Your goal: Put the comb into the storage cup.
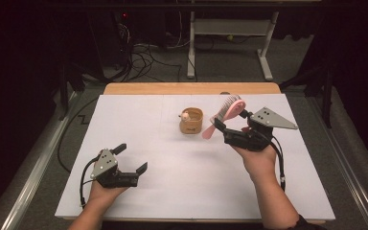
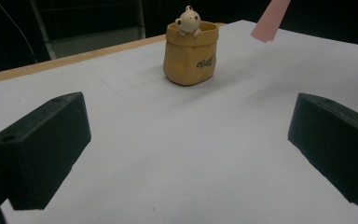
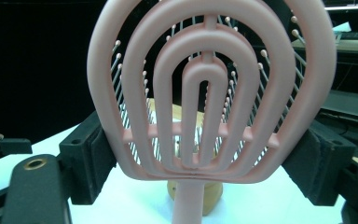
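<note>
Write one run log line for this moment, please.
right hand-held gripper: shut on pink hairbrush, raised beside yellow pouch | left hand-held gripper: open, empty

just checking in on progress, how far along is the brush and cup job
Done: the right gripper is shut on the pink hairbrush and holds it off the table. In hand: the brush hangs beside the yellow cup, handle end lowest. Left: it is not yet in the cup. The left gripper rests open, apart.

Pink hairbrush [image 3: 209,93] is clamped btwn black jaws of right gripper [image 3: 205,154] (tan pot [image 3: 193,186] behind).
</note>
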